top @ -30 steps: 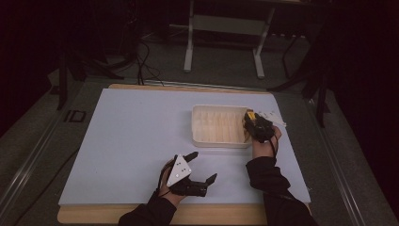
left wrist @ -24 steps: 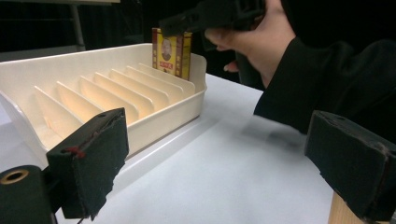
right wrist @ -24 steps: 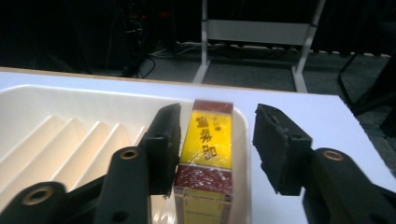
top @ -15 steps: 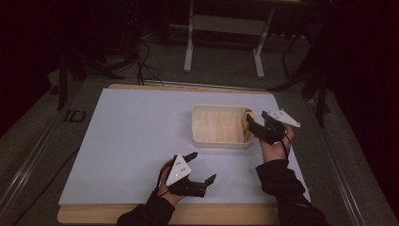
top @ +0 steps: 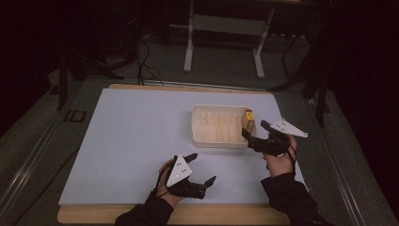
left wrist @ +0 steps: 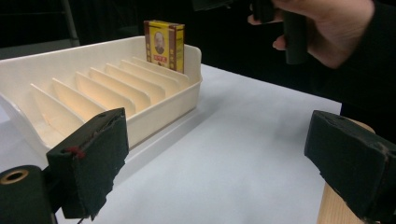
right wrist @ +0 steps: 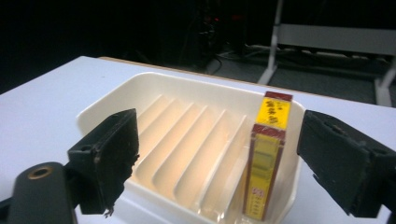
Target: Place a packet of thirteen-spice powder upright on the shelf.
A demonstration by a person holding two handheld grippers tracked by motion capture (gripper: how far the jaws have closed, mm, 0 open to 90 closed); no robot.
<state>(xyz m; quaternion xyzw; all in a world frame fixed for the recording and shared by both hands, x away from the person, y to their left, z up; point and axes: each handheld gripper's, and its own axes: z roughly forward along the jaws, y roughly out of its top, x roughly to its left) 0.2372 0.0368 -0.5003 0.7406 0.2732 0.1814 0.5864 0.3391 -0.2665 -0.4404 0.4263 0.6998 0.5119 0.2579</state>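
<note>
On the table [top: 117,141], whose broad left half is lying open, the ribbed tray [top: 211,125] is sitting toward the right edge with the yellow box [top: 248,121] standing upright in its rightmost slot, while my right gripper [top: 256,134], jaws just opened wide off it, is hovering beside that end, and my left gripper [top: 202,167] is resting agape near the front edge.

box [top: 248,120] upright in tray's [top: 207,137] rightmost slot | tray on table [top: 127,136], probably right of centre

The yellow box [right wrist: 267,158] has red characters on its top edge, probably Chinese, too blurry to read.
</note>
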